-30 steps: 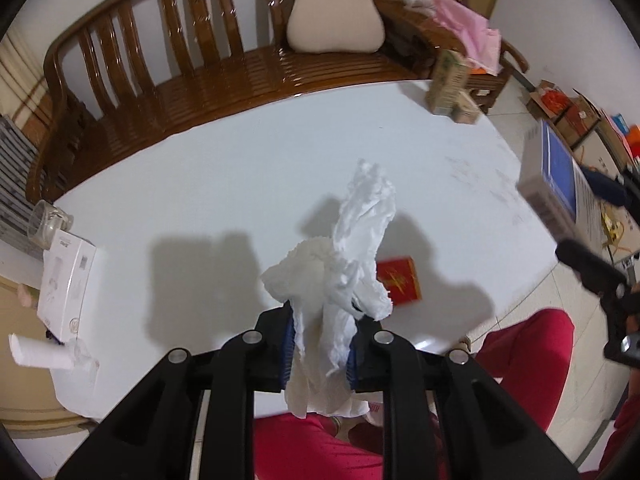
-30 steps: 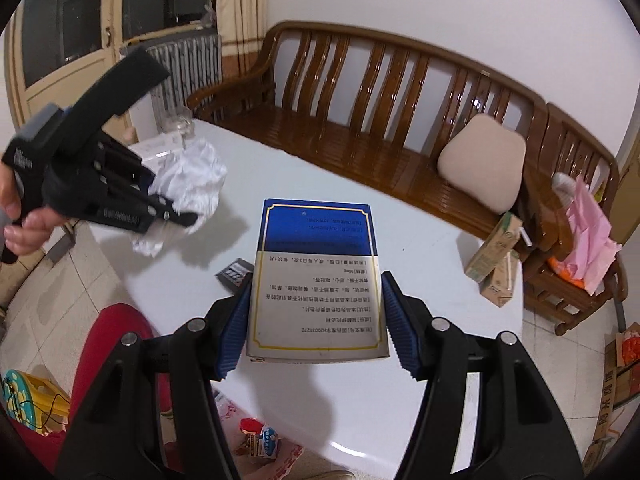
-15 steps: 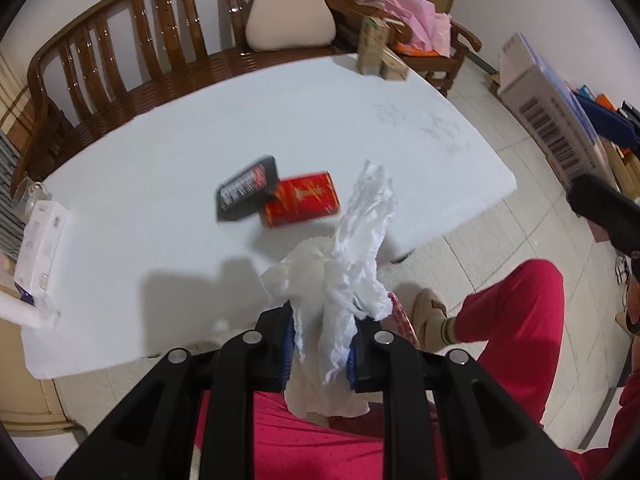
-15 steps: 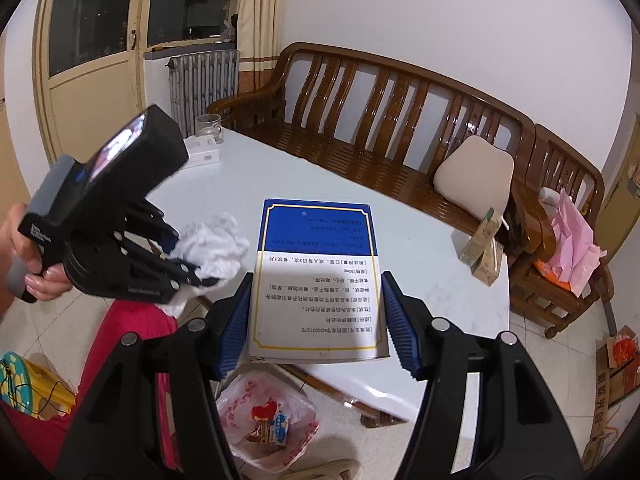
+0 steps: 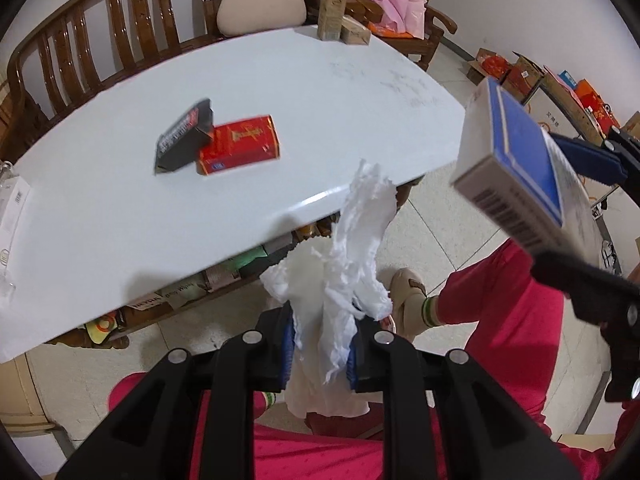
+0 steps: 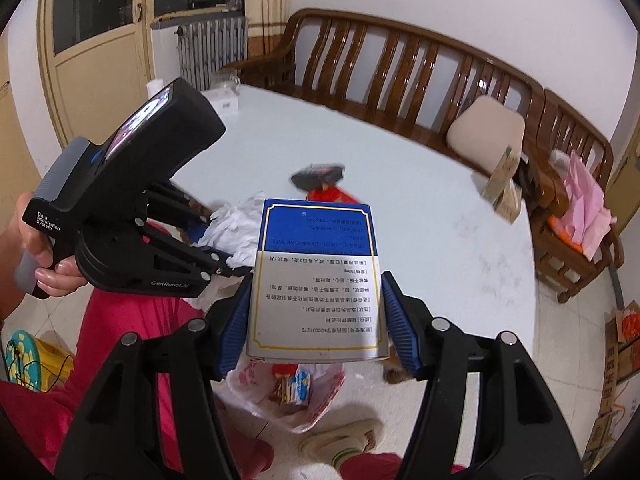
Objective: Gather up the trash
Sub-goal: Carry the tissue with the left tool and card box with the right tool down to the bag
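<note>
My left gripper (image 5: 320, 354) is shut on a crumpled white tissue (image 5: 352, 256) and hangs past the white table's (image 5: 120, 216) near edge, above the floor. My right gripper (image 6: 316, 332) is shut on a blue-and-white box (image 6: 316, 280), held above a clear plastic trash bag (image 6: 288, 396) on the floor. The same box (image 5: 516, 164) shows at the right of the left wrist view. In the right wrist view the left gripper (image 6: 224, 258) with its tissue (image 6: 236, 232) sits just left of the box. A red box (image 5: 238, 146) and a black box (image 5: 184, 136) lie on the table.
A wooden bench (image 6: 400, 64) with a beige cushion (image 6: 486, 132) runs behind the table. Cartons (image 5: 342, 24) stand at the table's far corner. The person's red trouser legs (image 5: 508, 304) and a slipper (image 6: 344, 440) are beside the bag. Cardboard boxes (image 5: 560, 92) line the floor at right.
Both grippers have drawn back off the table and sunk toward the floor with their loads. The trash bag has come into view beneath the blue-and-white box.
</note>
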Motion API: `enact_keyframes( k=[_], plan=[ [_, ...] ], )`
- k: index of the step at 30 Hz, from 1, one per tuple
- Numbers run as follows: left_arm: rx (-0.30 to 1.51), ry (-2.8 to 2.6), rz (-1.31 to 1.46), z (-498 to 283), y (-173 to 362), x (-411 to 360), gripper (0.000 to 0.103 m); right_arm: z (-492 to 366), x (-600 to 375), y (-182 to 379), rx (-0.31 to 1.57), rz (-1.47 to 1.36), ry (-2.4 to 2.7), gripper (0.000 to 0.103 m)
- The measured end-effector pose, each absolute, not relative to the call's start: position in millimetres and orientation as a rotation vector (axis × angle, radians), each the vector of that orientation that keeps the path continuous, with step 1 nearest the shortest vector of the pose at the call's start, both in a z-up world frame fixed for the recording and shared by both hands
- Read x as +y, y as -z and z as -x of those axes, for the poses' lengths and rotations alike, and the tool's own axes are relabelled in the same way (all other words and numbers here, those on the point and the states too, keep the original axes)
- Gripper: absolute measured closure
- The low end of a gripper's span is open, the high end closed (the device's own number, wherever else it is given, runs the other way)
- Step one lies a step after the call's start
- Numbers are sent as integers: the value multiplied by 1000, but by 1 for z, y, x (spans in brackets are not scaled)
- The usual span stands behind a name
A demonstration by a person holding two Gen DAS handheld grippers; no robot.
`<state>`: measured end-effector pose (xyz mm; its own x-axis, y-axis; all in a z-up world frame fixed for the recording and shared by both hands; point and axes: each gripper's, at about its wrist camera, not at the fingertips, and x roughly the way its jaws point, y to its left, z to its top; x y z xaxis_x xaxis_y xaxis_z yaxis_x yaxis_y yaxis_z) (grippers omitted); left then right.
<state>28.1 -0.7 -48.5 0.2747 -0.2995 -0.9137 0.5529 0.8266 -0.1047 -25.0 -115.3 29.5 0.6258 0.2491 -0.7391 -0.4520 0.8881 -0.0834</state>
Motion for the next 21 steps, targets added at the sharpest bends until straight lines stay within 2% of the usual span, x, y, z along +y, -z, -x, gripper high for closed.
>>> enact_keyframes(
  k=[21],
  plan=[
    [1315,581,-304,-14,163,-23,83,39,-125,80,999,215,-378,43]
  ],
)
